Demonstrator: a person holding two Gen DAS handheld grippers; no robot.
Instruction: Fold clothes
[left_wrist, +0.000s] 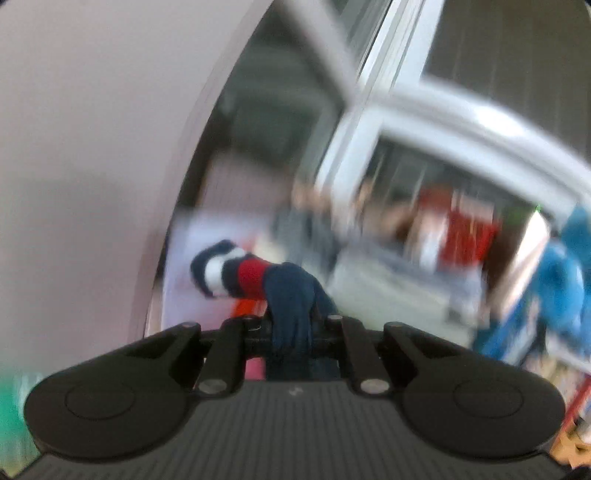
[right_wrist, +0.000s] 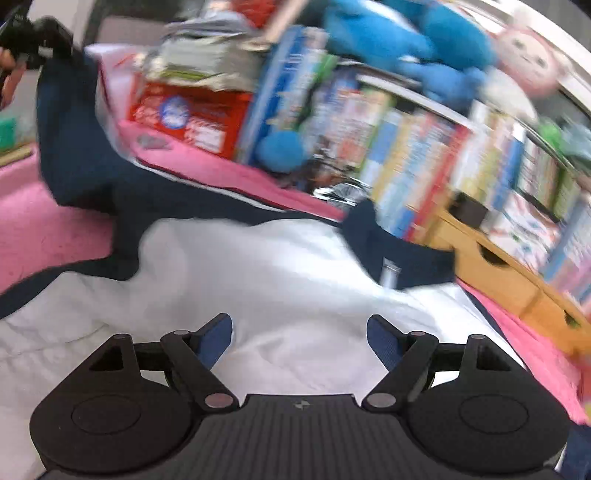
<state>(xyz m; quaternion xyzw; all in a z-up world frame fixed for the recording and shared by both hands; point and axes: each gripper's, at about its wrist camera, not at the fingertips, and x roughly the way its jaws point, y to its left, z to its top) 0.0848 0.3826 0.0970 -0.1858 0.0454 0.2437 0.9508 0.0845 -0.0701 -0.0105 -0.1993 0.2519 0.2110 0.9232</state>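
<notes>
A navy jacket with a white lining (right_wrist: 280, 273) lies spread on a pink mat (right_wrist: 40, 229). My right gripper (right_wrist: 300, 339) hovers just over the white lining, jaws wide apart with nothing between the blue pads (right_wrist: 216, 338). One navy sleeve (right_wrist: 70, 140) rises from the jacket to the upper left, where my left gripper (right_wrist: 33, 40) holds its end. In the left wrist view the left gripper (left_wrist: 291, 328) is shut on that navy sleeve (left_wrist: 291, 295), lifted in the air. The sleeve's striped navy, white and red cuff (left_wrist: 229, 267) sticks out past the fingers.
A low shelf packed with books (right_wrist: 424, 155) runs along the right, with a blue plush toy (right_wrist: 399, 40) and a pink one (right_wrist: 528, 62) on top. A red box (right_wrist: 188, 114) and a wooden drawer unit (right_wrist: 495, 266) border the mat. A pale wall (left_wrist: 81, 147) and window frame (left_wrist: 369, 122) stand ahead of the left gripper.
</notes>
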